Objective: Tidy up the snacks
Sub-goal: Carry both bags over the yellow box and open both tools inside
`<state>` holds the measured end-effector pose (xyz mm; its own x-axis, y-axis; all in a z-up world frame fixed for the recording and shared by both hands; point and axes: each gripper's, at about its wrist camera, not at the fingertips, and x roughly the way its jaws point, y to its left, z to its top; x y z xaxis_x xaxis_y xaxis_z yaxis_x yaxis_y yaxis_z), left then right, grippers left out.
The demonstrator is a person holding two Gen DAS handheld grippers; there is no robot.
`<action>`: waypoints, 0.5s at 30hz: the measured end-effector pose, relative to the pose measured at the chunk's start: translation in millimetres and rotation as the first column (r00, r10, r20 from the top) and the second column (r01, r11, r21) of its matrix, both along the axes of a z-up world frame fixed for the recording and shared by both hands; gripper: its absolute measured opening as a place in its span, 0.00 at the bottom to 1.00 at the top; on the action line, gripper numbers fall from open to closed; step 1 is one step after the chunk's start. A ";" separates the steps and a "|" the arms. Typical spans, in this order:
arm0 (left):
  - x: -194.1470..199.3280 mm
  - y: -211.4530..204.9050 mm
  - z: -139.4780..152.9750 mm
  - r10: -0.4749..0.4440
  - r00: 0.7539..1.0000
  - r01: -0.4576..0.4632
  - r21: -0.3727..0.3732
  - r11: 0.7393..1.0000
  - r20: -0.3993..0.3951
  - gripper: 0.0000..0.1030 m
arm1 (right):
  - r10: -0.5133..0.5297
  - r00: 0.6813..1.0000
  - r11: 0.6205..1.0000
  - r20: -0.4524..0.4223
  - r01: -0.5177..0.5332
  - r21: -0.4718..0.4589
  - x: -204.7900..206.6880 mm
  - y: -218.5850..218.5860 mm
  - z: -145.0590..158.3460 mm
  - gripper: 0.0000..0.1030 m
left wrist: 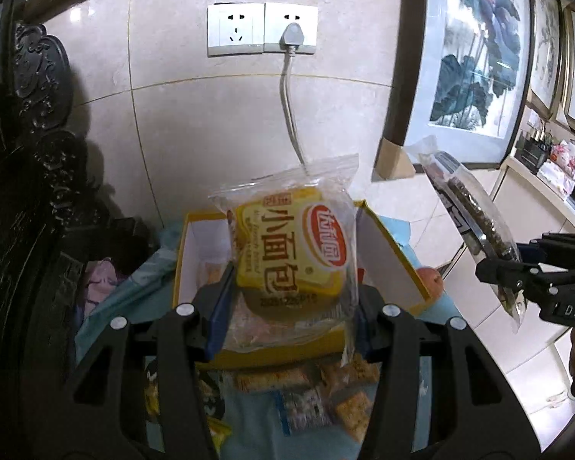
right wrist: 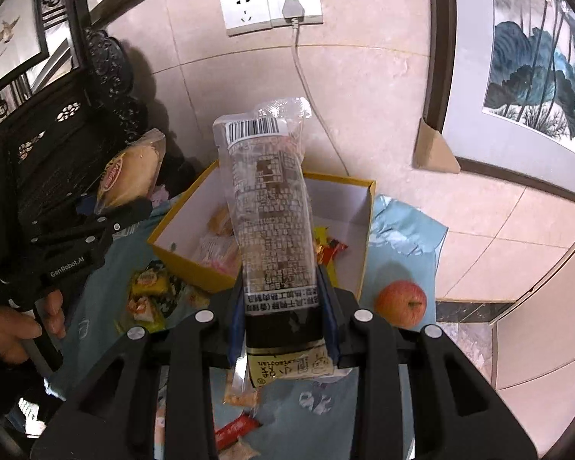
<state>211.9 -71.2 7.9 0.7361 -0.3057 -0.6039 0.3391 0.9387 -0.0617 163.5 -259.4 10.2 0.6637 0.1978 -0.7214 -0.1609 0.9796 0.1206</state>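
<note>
My left gripper (left wrist: pixel 291 299) is shut on a yellow bread packet (left wrist: pixel 291 245) and holds it upright above the open yellow box (left wrist: pixel 395 264). My right gripper (right wrist: pixel 283 318) is shut on a long clear snack pack (right wrist: pixel 272 211) with a barcode at its top, also held above the yellow box (right wrist: pixel 364 237), which holds a few small snacks. The right gripper with its pack shows at the right of the left wrist view (left wrist: pixel 510 268). The left gripper with the bread shows at the left of the right wrist view (right wrist: pixel 130 176).
Loose small snacks (right wrist: pixel 153 295) lie on the light blue cloth (right wrist: pixel 402 237) in front of the box. A red apple (right wrist: pixel 401 303) sits right of the box. A dark carved chair (right wrist: pixel 57 145) stands left. A framed painting (right wrist: pixel 536 76) leans on the tiled wall.
</note>
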 end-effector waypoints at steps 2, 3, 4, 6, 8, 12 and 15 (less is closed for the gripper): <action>10.2 -1.0 3.9 0.001 1.000 -0.001 -0.008 1.000 0.010 0.50 | -0.008 1.000 1.000 0.005 0.008 0.011 9.3 -3.3 1.1 0.32; 16.3 -2.2 6.2 0.002 1.000 -0.001 -0.005 1.000 0.018 0.50 | -0.012 1.000 1.000 0.007 0.012 0.015 12.7 -4.2 1.5 0.32; 20.2 -3.0 7.3 0.002 1.000 -0.001 -0.003 1.000 0.021 0.50 | -0.016 1.000 1.000 0.009 0.016 0.018 17.1 -5.2 1.4 0.32; 29.1 -6.1 8.8 0.003 1.000 -0.003 0.006 1.000 0.024 0.50 | -0.022 1.000 1.000 0.004 0.022 0.016 27.8 -5.4 -0.4 0.32; 40.8 -9.8 9.0 0.009 1.000 -0.010 0.028 1.000 0.024 0.50 | -0.023 1.000 1.000 0.009 0.023 -0.001 37.9 -2.6 -1.1 0.32; 61.7 -14.0 5.8 0.026 1.000 -0.027 0.047 0.999 0.003 0.51 | -0.031 0.999 0.999 0.008 0.031 -0.008 59.6 1.9 0.6 0.33; 83.3 -18.0 -3.3 0.077 0.997 -0.075 0.084 0.994 -0.020 0.91 | -0.033 0.998 0.999 -0.045 0.032 -0.018 84.0 4.2 -9.4 0.51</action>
